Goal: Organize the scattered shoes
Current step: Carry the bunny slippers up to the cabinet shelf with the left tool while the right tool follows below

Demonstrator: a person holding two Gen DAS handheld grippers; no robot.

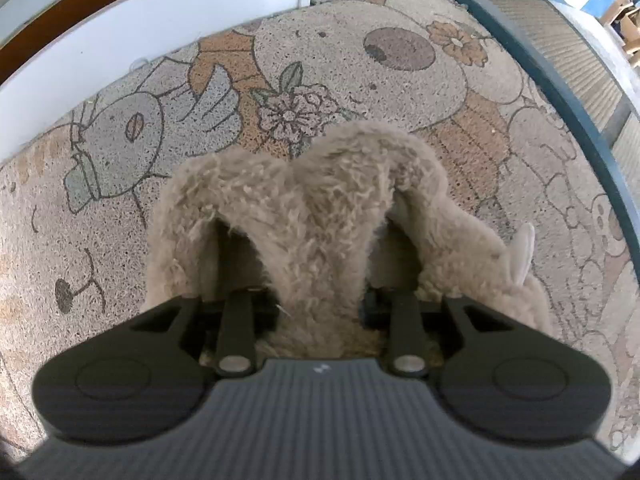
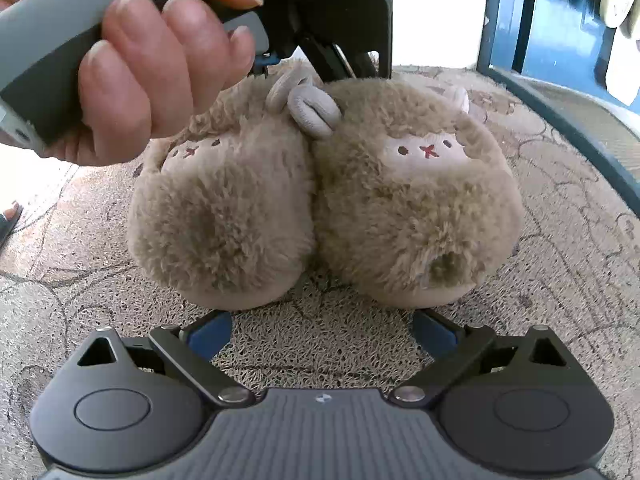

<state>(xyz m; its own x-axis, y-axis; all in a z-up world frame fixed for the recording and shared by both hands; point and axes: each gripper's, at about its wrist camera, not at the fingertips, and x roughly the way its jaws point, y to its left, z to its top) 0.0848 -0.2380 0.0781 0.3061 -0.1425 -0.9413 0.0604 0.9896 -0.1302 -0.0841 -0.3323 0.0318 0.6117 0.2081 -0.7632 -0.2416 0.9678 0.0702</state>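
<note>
Two fluffy tan animal-face slippers stand side by side on the patterned mat, the left slipper (image 2: pixel 224 216) touching the right slipper (image 2: pixel 416 208). In the left wrist view I look down on their heel openings (image 1: pixel 304 208). My left gripper (image 1: pixel 320 276) has one finger down inside each slipper and is shut on the two inner walls pressed together. A hand (image 2: pixel 160 72) holds that gripper above the slippers. My right gripper (image 2: pixel 322 332) stands open low over the mat just in front of the toes, blue pads (image 2: pixel 212 334) wide apart, nothing between them.
The cartoon-patterned doormat (image 1: pixel 360 52) spreads all around. A white wall base (image 1: pixel 120 40) runs along the far left. A dark metal frame rail (image 1: pixel 560 76) crosses the right side, with blue panels (image 2: pixel 560 20) behind it. A sandalled foot (image 2: pixel 10 216) shows at the left edge.
</note>
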